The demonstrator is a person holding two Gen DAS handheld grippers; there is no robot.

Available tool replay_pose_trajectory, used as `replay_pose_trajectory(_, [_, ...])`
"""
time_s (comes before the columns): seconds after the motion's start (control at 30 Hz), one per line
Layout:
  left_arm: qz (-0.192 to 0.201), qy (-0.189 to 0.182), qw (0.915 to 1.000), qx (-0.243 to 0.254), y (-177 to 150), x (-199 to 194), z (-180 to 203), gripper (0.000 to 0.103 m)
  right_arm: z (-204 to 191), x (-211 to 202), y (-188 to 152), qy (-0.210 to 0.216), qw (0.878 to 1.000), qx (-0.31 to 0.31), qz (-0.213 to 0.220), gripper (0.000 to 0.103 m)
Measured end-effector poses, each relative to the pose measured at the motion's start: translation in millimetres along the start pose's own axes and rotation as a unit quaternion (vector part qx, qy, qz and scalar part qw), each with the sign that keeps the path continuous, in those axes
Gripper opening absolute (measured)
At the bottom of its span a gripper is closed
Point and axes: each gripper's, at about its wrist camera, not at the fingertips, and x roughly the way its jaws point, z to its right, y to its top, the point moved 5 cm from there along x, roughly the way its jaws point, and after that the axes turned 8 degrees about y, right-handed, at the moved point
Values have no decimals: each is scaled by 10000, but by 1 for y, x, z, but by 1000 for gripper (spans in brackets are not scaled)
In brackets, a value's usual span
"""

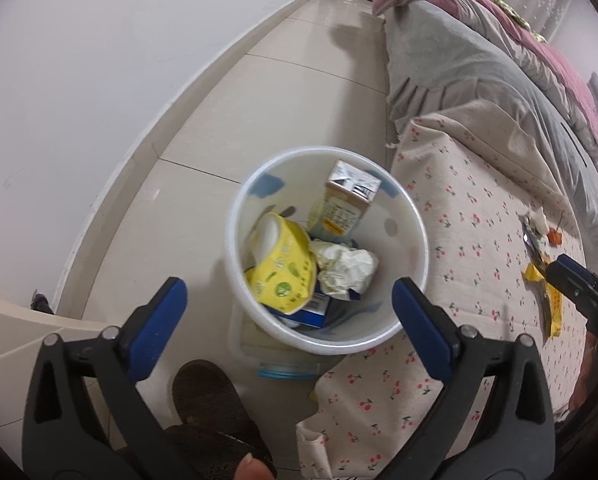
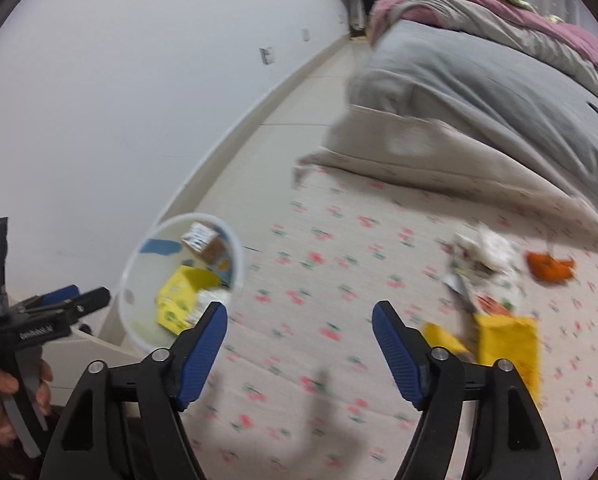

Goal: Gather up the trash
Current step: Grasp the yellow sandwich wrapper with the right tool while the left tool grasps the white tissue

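A: Largest first. Bed (image 2: 339, 280) with a cherry-print sheet fills the right wrist view from 3 to 6 o'clock; a grey quilt (image 2: 479, 92) is heaped at 1 o'clock. Pale tiled floor (image 1: 259, 100) runs along a white wall (image 1: 79, 60) toward 12 o'clock in the left wrist view.

B: Bin?

A: White round trash bin (image 1: 409, 216) stands on the floor just beside the bed edge, dead centre in the left wrist view. Inside: a yellow tissue pack (image 1: 283, 272) at 9 o'clock, a drink carton (image 1: 341, 208) leaning at 12 o'clock, a crumpled paper wad (image 1: 345, 268) at centre, and a blue-and-white box (image 1: 313, 314) at 6 o'clock.

B: Trash still out?

A: On the sheet, at 3 o'clock in the right wrist view: yellow wrapper (image 2: 507, 344), white crumpled tissue (image 2: 493, 248), orange scrap (image 2: 549, 266). View blurred; finer detail cannot be read.

B: Tools?

A: Left tool (image 1: 289, 320) above the bin, jaws wide apart, nothing between them. Right tool (image 2: 299, 344) over bare sheet, jaws apart, nothing gripped, the wrapper just to its right. A hand (image 2: 3, 396) grips the left tool's handle at 8 o'clock.
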Motion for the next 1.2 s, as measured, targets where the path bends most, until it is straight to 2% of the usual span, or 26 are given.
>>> replay_pose_trajectory(0.33, [-101,-204,9992,320,-6,1,36,102,80,-37,-29,-990,9944,324,-191,81])
replay_pose_trajectory(0.53, [-178,-258,9987,402,-9,2,48,102,124,-34,-49,-1399,9860,691,-583,82])
replay_pose_trajectory(0.77, [-243,-279,9981,488,-13,5,61,102,155,-15,-70,-1395,9786,1113,-1029,82])
replay_pose_trajectory(1.1, [-269,-306,9964,739,-16,5,91,102,161,-13,-70,-1456,9792,919,-1075,81])
replay_pose_trajectory(1.13, [-276,-309,9960,790,-17,5,96,102,159,-12,-69,-1448,9793,910,-1079,79])
replay_pose_trajectory(1.2, [-281,-310,9953,876,-17,5,105,102,156,-11,-68,-1433,9803,864,-1051,67])
